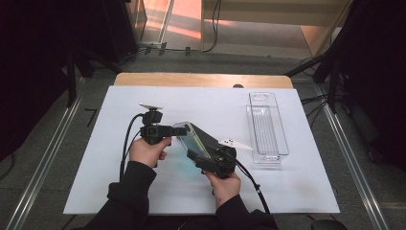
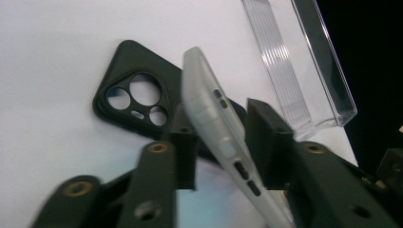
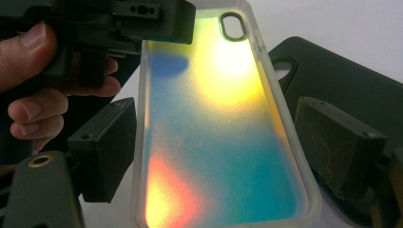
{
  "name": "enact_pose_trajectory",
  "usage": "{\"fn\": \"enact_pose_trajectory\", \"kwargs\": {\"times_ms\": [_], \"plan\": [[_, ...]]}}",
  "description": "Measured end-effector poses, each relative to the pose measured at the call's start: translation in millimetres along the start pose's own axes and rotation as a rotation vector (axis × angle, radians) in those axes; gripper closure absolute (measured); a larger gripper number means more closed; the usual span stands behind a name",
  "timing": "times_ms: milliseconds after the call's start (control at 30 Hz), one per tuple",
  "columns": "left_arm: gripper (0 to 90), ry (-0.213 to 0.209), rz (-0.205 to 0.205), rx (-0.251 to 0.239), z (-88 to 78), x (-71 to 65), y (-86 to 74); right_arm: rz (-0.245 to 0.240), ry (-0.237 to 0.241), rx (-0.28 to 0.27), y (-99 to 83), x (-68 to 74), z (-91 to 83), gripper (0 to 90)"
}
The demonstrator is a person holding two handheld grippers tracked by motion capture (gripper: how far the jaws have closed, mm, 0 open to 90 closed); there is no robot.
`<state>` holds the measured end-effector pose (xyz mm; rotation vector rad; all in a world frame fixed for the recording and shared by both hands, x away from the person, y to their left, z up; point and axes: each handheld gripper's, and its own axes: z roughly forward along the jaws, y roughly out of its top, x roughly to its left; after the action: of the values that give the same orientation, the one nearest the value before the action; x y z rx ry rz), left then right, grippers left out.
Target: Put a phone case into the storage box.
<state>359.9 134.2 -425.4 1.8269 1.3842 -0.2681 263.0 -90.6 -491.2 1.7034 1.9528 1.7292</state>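
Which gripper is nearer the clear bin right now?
Right. The right gripper holds the iridescent phone case just left of the clear bin; the left gripper sits farther left, across the case.

The desk (image 1: 143, 78) has a pale wooden top, almost wholly covered by a white sheet (image 1: 110, 158) that leaves a strip of wood bare along the far edge. On the sheet's right part lies a long clear bin (image 1: 266, 127), lengthwise toward the far edge. Near the sheet's middle a black case (image 2: 135, 97) lies flat, camera cut-outs facing up.
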Motion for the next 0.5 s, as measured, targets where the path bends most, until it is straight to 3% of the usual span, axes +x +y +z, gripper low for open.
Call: {"fn": "enact_pose_trajectory", "kwargs": {"times_ms": [367, 500], "plan": [[76.9, -0.086, -0.071, -0.009, -1.6, 4.8, 0.7, -0.060, -0.025, -0.007, -4.1, 3.4, 3.3, 14.5], [80.1, -0.109, -0.061, -0.006, -4.2, 2.4, 2.0, -0.077, -0.026, 0.000, -5.8, 4.6, 5.0, 14.7]]}}
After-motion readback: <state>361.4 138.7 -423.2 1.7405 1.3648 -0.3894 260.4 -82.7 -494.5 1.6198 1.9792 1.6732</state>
